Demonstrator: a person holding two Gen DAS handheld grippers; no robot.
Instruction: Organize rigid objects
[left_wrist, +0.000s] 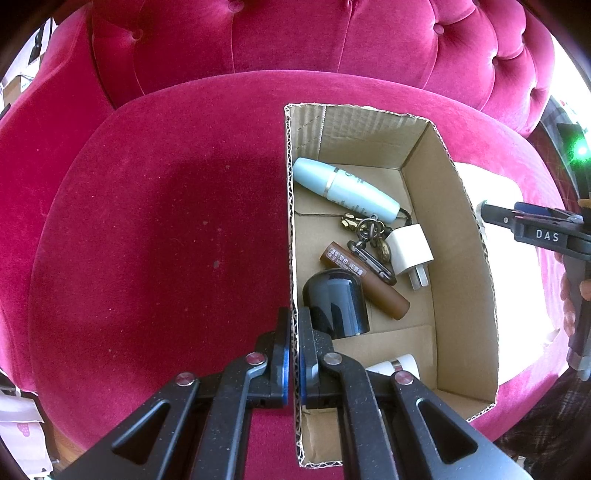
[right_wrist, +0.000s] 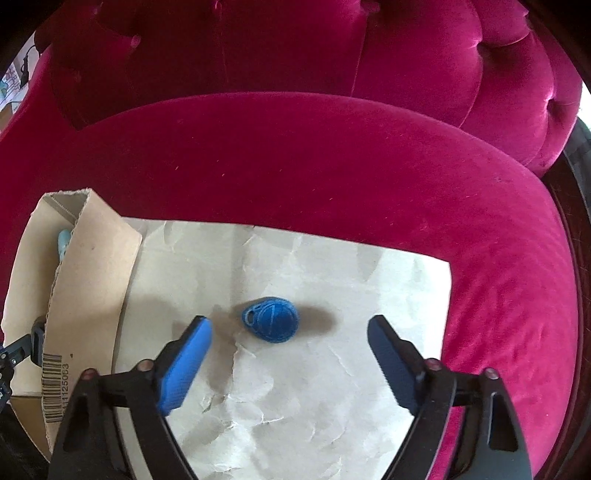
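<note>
The right tool is spread wide, one blue fob just ahead between its fingertips on paper at frame centre. The left tool clamps the box wall at lower centre; six items lie inside. Bare cushion spreads left.

The right gripper is showing the white letters "DAS" on its black body. The cardboard box is carrying a barcode on its outer wall with digits reading "1125053". The brown tube is wearing a white-printed label too small to read.
</note>
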